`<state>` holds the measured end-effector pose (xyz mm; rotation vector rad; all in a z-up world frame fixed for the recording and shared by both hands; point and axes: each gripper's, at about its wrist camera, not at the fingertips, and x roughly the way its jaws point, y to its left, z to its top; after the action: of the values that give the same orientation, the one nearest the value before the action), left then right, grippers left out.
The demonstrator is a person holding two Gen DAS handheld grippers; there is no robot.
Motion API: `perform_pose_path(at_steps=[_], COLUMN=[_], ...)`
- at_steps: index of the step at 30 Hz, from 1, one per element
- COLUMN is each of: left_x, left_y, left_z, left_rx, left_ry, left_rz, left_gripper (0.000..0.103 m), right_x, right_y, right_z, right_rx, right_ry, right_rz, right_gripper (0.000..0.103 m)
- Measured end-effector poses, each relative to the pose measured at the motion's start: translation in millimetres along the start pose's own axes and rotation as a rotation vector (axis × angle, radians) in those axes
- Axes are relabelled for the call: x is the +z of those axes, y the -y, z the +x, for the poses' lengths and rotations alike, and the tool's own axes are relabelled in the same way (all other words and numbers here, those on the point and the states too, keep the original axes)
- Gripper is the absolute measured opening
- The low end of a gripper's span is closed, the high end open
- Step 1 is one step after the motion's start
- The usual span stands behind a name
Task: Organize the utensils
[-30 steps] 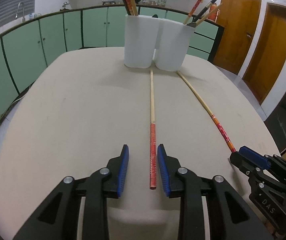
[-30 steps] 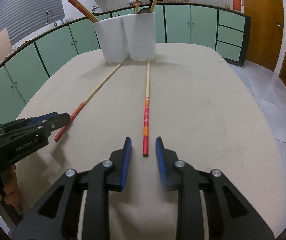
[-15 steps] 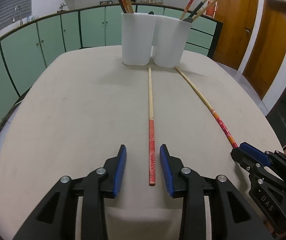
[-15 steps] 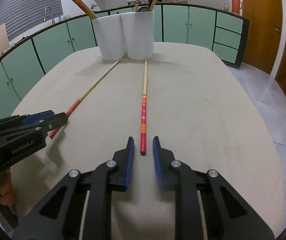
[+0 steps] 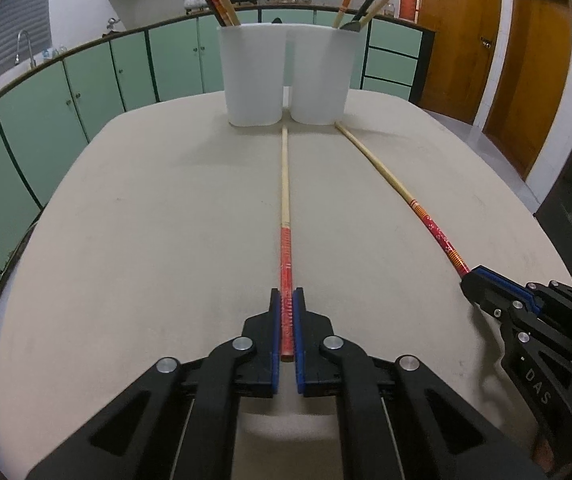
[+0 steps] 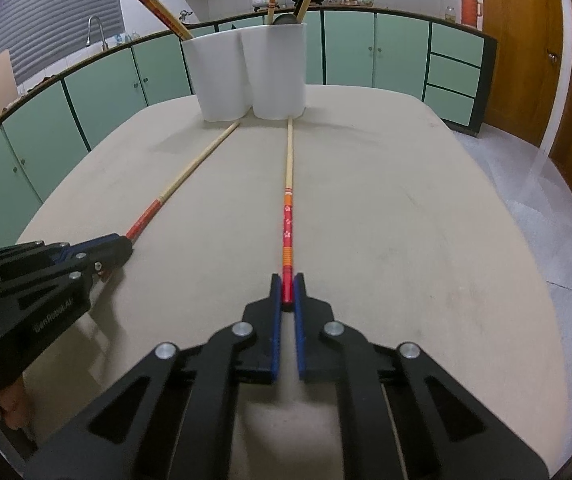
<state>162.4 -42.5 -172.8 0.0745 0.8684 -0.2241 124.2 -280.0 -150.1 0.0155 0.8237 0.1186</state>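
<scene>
A: How many chopsticks lie loose on the counter (image 5: 133,264)?

B: Two. The left gripper (image 5: 287,312) has just closed its blue fingers (image 5: 273,328) on the red end of the plain red-handled chopstick (image 5: 284,184). The right gripper (image 6: 287,292) has likewise just closed on the tip of the flower-patterned chopstick (image 6: 288,208). Both sticks lie flat on the counter, their pale ends reaching to the foot of the holders.

A: And the holders?

B: Two white holders, touching side by side at the far end. The left holder (image 5: 251,76) carries a bundle of sticks leaning left, too tightly packed to count. The right holder (image 5: 320,76) shows three handles: one red, one dark, one pale wood.

A: Room to move?

B: The counter is bare to the left of the red-handled stick, out to its rounded edge, and bare to the right of the flowered one too. The two sticks spread apart toward the near edge, so the grippers sit well apart, both close to that edge. Green cabinets (image 5: 85,80) curve round behind, with wooden doors (image 5: 462,36) to the right.
</scene>
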Motion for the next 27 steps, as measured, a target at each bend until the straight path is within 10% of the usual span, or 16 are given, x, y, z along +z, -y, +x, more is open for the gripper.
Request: perform_pose_path(at_steps=[27], left_x=[81.7], left_y=[-11.5], left_z=[-117.7], left_rx=[-0.030], left_ry=[0.376], left_rz=[-0.008], left_gripper=[0.006], right_x=[93.4], right_y=[10.0], right_z=[-107.0], right_rx=[0.082], right_ry=[0.310], right_rz=[0.022], right_gripper=[0.005])
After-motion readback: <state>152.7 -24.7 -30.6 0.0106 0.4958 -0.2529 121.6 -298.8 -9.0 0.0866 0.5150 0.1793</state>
